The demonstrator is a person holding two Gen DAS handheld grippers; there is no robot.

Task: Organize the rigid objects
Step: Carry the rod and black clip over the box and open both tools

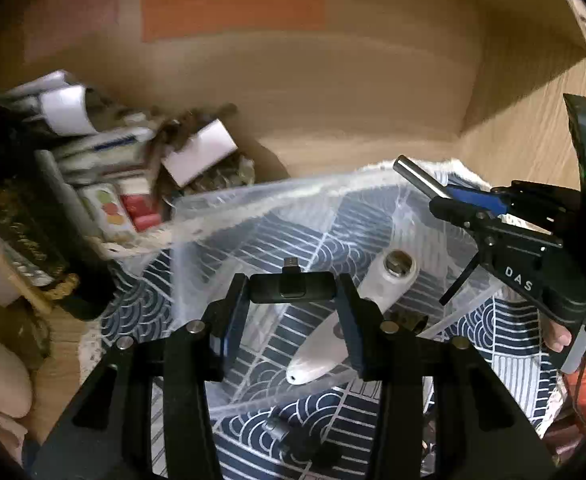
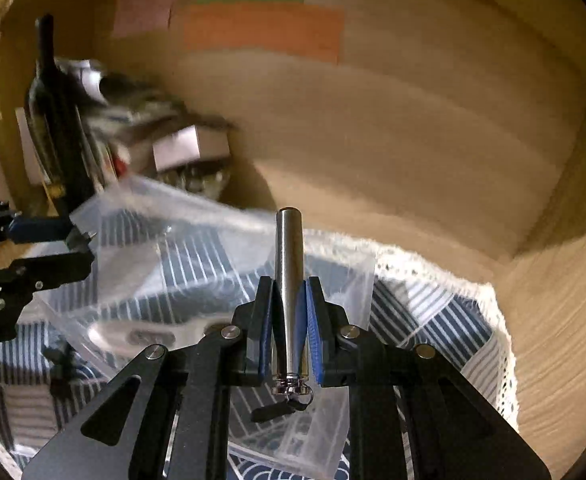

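**Both grippers loaded above the clear bin**

On my left wrist feed, the left gripper point(image 1: 293, 292) has its two pads closed against the ends of a small black rectangular plastic dongle with a short plug on its far edge point(image 1: 291, 287), which hangs crosswise between them. Below it I see the clear plastic storage bin point(image 1: 229, 208), sitting on a navy-and-white wave-patterned cloth with a lace edge point(image 1: 509, 364). Inside the bin lies a white tapered plastic piece with a metal screw in its wide end point(image 1: 357, 320). A small dark cylindrical part point(image 1: 279, 432) rests on the cloth just in front of the bin.

On my right wrist feed, the right gripper point(image 2: 289, 320) is clamped narrowly on a brushed silver metal cylinder with a key ring at its near end point(image 2: 289, 272); the cylinder points forward along the fingers, over the bin's far side. A small black tag point(image 2: 271, 412) dangles from the ring.

To the left, a pile of boxes and paper packets point(image 1: 133, 168) sits against the wooden wall; it is blurred, so I can't tell its contents reliably.
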